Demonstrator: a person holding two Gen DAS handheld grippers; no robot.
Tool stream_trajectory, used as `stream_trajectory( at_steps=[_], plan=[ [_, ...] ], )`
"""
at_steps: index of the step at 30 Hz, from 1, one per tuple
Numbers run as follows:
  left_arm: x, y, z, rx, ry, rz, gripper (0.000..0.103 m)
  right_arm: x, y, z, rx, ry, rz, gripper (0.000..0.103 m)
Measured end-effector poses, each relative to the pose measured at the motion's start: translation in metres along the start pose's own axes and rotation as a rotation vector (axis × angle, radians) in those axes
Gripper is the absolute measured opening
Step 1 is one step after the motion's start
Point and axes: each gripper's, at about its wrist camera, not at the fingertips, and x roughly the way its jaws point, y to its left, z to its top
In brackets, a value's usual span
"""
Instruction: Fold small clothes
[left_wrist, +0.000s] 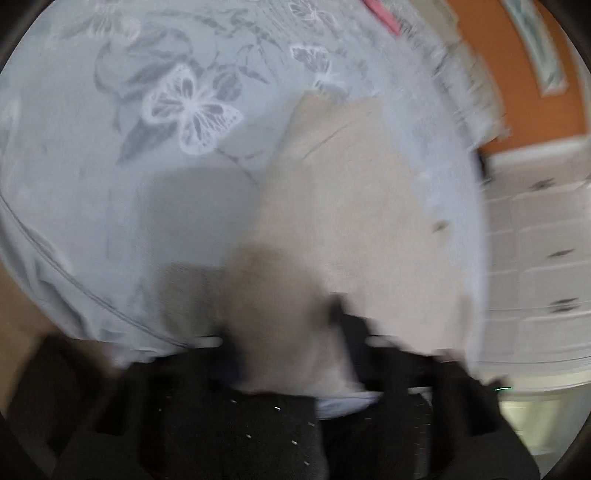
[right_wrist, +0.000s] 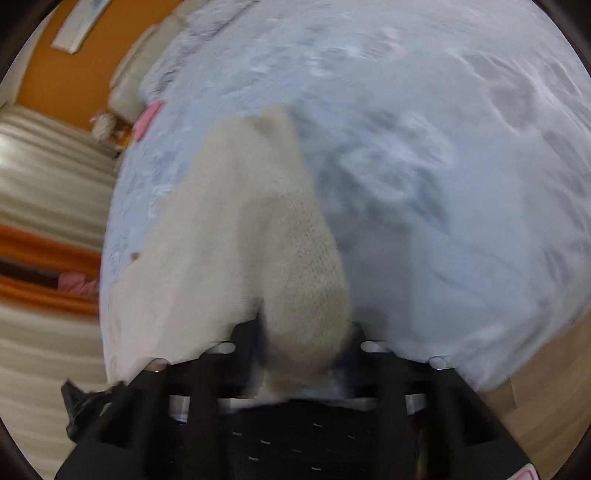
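A cream knitted garment (left_wrist: 343, 206) lies on a pale blue bedsheet with a butterfly print (left_wrist: 192, 110). In the left wrist view my left gripper (left_wrist: 284, 325) is shut on a bunched edge of the garment, which fills the gap between the black fingers. In the right wrist view the same cream garment (right_wrist: 229, 236) stretches away from my right gripper (right_wrist: 306, 332), which is shut on another bunched part of it. Both views are motion-blurred.
The bed edge runs near the garment in both views. A pink item (right_wrist: 147, 118) lies at the far bed edge by a cream headboard (right_wrist: 140, 70). Orange wall (left_wrist: 509, 74), white tiled floor (left_wrist: 543, 258) and striped orange-and-white fabric (right_wrist: 48, 236) lie beyond the bed.
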Motion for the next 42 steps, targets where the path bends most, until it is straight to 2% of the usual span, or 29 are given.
stream_trajectory(
  at_steps=[2, 3, 4, 5, 6, 8, 9, 10, 11, 12, 13, 14, 16, 17, 20, 22, 23, 25, 30, 32, 33, 37, 39, 40, 41, 42],
  plan=[
    [-0.02, -0.009, 0.001, 0.004, -0.047, -0.034, 0.016, -0.026, 0.013, 0.004, -0.024, -0.091, 0.061, 0.022],
    [-0.036, -0.012, 0.002, 0.006, -0.077, -0.042, 0.015, -0.042, 0.021, 0.006, -0.06, -0.138, 0.061, 0.021],
    [-0.044, -0.013, 0.003, 0.014, -0.09, -0.027, 0.015, -0.047, 0.023, 0.007, -0.081, -0.153, 0.045, 0.021],
    [-0.047, -0.012, 0.004, 0.015, -0.095, 0.004, 0.015, -0.043, 0.02, 0.009, -0.114, -0.155, -0.018, 0.021],
    [-0.041, -0.006, 0.004, 0.006, -0.079, 0.044, 0.015, -0.034, 0.015, 0.009, -0.132, -0.132, -0.073, 0.021],
    [-0.013, 0.009, 0.004, -0.016, -0.001, 0.132, 0.016, 0.009, -0.013, 0.01, -0.104, 0.028, -0.2, 0.025],
    [-0.008, 0.012, 0.001, -0.023, 0.012, 0.135, 0.016, 0.008, -0.018, 0.008, -0.074, 0.016, -0.172, 0.026],
    [-0.008, 0.012, -0.001, -0.025, 0.0, 0.127, 0.02, -0.003, -0.016, 0.008, -0.047, -0.032, -0.149, 0.027],
    [-0.015, 0.008, -0.004, -0.019, -0.029, 0.129, 0.023, -0.016, -0.006, 0.008, -0.06, -0.085, -0.177, 0.027],
    [-0.021, 0.005, -0.006, -0.015, -0.046, 0.136, 0.027, -0.027, 0.003, 0.007, -0.081, -0.135, -0.212, 0.032],
    [-0.026, 0.0, -0.008, -0.009, -0.063, 0.147, 0.04, -0.04, 0.02, 0.007, -0.119, -0.196, -0.24, 0.032],
    [-0.031, -0.005, -0.008, 0.0, -0.081, 0.151, 0.06, -0.045, 0.029, 0.006, -0.142, -0.213, -0.237, 0.033],
    [-0.038, -0.017, -0.005, 0.03, -0.132, 0.175, 0.075, -0.05, 0.068, 0.004, -0.222, -0.236, -0.194, 0.033],
    [-0.037, -0.022, -0.001, 0.05, -0.143, 0.185, 0.076, -0.048, 0.083, 0.003, -0.251, -0.229, -0.162, 0.033],
    [-0.022, -0.041, 0.015, 0.091, -0.121, 0.184, 0.079, -0.009, 0.15, -0.008, -0.402, -0.123, -0.06, 0.03],
    [-0.01, -0.045, 0.021, 0.098, -0.117, 0.184, 0.084, 0.021, 0.179, -0.012, -0.467, -0.061, -0.032, 0.023],
    [-0.001, -0.048, 0.028, 0.1, -0.118, 0.189, 0.085, 0.034, 0.192, -0.015, -0.496, -0.03, -0.028, 0.015],
    [0.011, -0.042, 0.037, 0.073, -0.093, 0.185, 0.086, 0.069, 0.215, -0.022, -0.54, 0.044, -0.026, 0.012],
    [0.042, -0.024, 0.052, -0.033, -0.009, 0.133, 0.087, 0.127, 0.233, -0.028, -0.542, 0.169, -0.071, 0.012],
    [0.044, -0.021, 0.053, -0.051, -0.022, 0.086, 0.098, 0.141, 0.221, -0.029, -0.538, 0.205, -0.113, 0.012],
    [0.045, -0.021, 0.054, -0.061, -0.031, 0.082, 0.098, 0.15, 0.219, -0.029, -0.523, 0.225, -0.134, 0.011],
    [0.048, -0.026, 0.052, -0.039, -0.047, 0.106, 0.097, 0.166, 0.211, -0.026, -0.484, 0.241, -0.122, 0.008],
    [0.046, -0.027, 0.051, -0.029, -0.063, 0.121, 0.088, 0.17, 0.213, -0.025, -0.49, 0.251, -0.126, 0.008],
    [0.043, -0.026, 0.05, -0.029, -0.077, 0.13, 0.066, 0.172, 0.214, -0.025, -0.5, 0.257, -0.129, 0.008],
    [0.041, -0.023, 0.051, -0.044, -0.077, 0.098, 0.045, 0.173, 0.215, -0.025, -0.509, 0.262, -0.132, 0.008],
    [0.04, -0.018, 0.052, -0.074, -0.073, 0.073, 0.041, 0.173, 0.214, -0.024, -0.511, 0.266, -0.132, 0.008]
  ],
)
